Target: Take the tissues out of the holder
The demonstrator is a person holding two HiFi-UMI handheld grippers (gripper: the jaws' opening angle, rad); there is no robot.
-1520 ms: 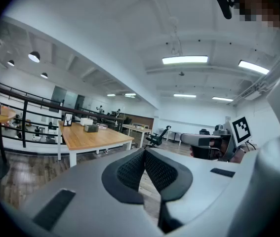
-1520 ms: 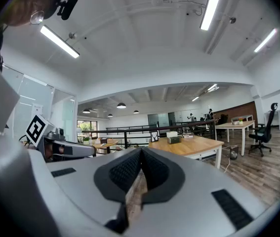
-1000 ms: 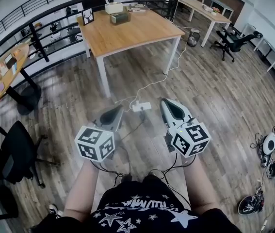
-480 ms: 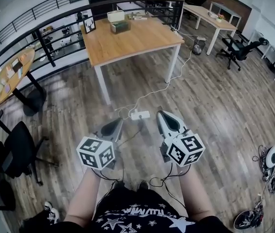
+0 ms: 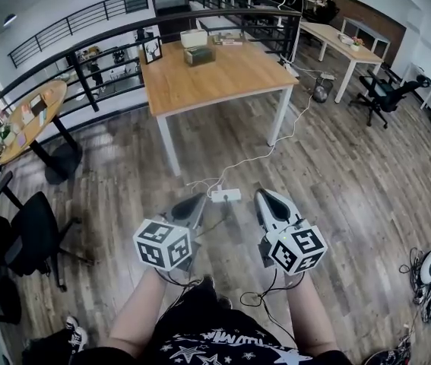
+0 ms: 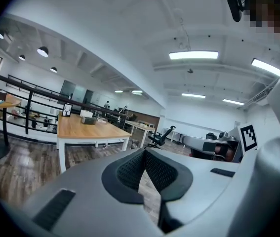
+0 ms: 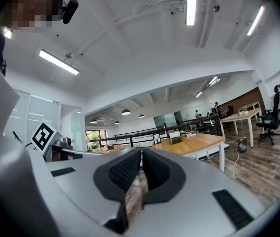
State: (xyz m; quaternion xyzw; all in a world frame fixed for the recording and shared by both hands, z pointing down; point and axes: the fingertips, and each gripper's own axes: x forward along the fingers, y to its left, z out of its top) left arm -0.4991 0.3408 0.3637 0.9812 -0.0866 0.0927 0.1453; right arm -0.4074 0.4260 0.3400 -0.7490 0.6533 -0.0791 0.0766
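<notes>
Holder (image 5: pixel 199 55): set at far end of worktop (image 5: pixel 223 78), well apart from grippers; tissues not made out. Left gripper (image 5: pixel 198 198), right gripper (image 5: pixel 265 195): both pairs of jaws clenched, empty, held low over floor, judged ready for approach.

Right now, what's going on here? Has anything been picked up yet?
A person stands on the wood floor holding two grippers. The left gripper and right gripper both have their jaws together with nothing between them. The wooden table is some way ahead, with a white box and a darker box at its far end. The job hasn't started.
</notes>
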